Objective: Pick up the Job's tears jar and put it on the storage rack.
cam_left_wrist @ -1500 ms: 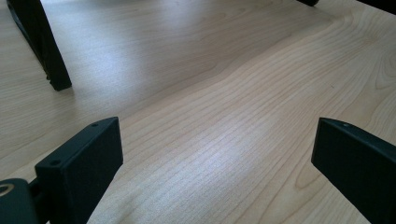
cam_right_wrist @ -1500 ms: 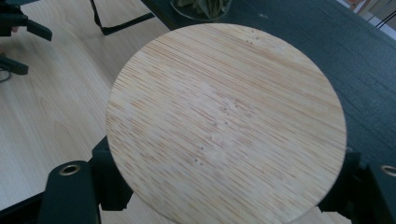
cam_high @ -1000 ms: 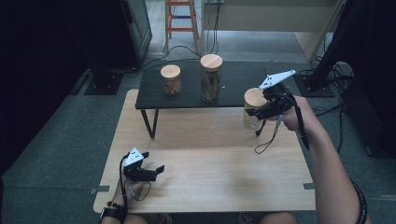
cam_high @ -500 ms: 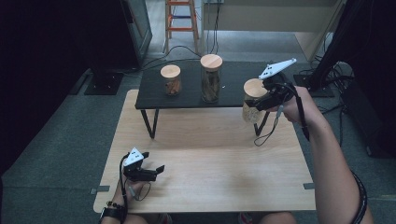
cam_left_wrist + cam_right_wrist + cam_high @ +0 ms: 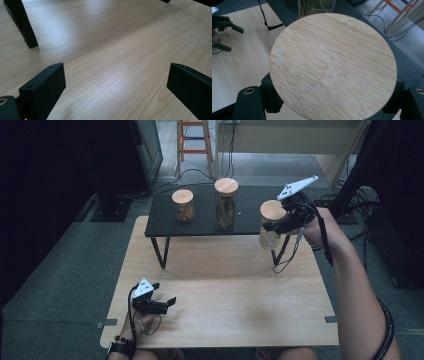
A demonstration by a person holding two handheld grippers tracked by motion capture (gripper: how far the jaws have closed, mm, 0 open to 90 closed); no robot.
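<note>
My right gripper (image 5: pixel 276 224) is shut on a glass jar (image 5: pixel 269 236) with a round wooden lid (image 5: pixel 272 210). It holds the jar in the air at the right end of the low black shelf (image 5: pixel 200 222). In the right gripper view the lid (image 5: pixel 333 66) sits between the two black jaws, which clamp the jar just under it. My left gripper (image 5: pixel 167 304) rests on the wooden table (image 5: pixel 225 280) near the front left corner, open with nothing between its jaws (image 5: pixel 115 92).
Two more wooden-lidded jars stand on the shelf, a short one (image 5: pixel 182 206) and a tall one (image 5: pixel 226 204). One black shelf leg (image 5: pixel 21 25) stands ahead of the left gripper. An orange step ladder (image 5: pixel 194 140) and cables lie on the floor behind.
My right gripper has lifted the jar a little higher beside the shelf's right end. The left gripper has stayed where it was.
</note>
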